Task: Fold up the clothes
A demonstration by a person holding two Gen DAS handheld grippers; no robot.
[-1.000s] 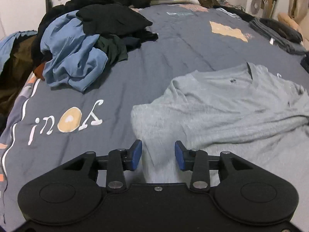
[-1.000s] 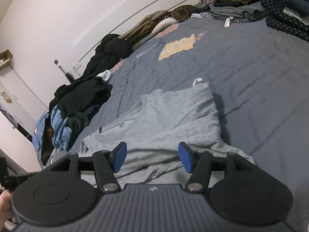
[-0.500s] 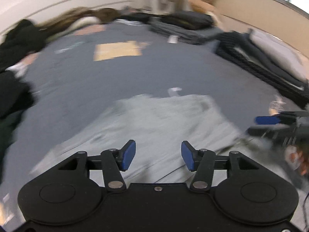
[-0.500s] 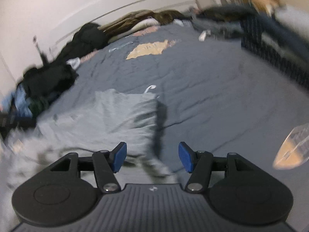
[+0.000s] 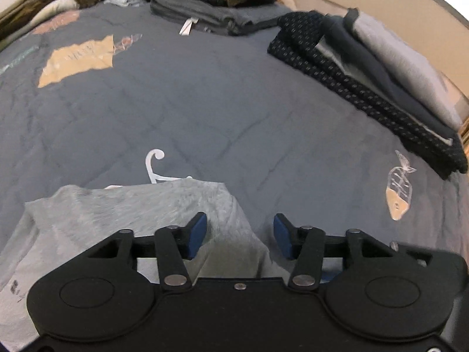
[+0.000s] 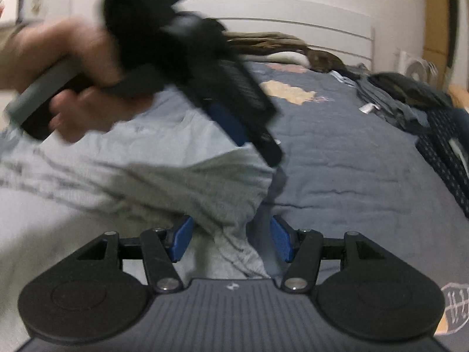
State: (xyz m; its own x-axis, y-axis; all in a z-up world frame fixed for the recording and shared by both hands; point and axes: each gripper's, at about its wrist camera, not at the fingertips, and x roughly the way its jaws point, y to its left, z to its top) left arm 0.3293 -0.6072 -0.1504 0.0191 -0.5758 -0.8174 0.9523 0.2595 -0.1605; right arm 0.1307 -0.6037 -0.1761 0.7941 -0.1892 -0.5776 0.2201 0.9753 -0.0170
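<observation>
Grey shirt [image 6: 181,182] corner between both half-open tools' blue pads [image 5: 197,236], left tool [image 5: 239,236] just closing, neither visibly clamped.

Dim indoor light; fisheye bending at edges; right wrist view motion-blurred, left wrist sharper.

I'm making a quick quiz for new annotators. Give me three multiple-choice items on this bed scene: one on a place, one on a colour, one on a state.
1. Where is the dotted dark garment?
A. on the bed's right edge
B. on the floor
C. on a chair

2. What colour is the shirt?
A. red
B. grey
C. yellow

3. The left gripper is:
A. clamped on a sock
B. open
C. holding a hanger

Answers: 1 A, it lies stacked along the right side; 2 B, pale grey knit; 3 B, its pads stand apart.
</observation>
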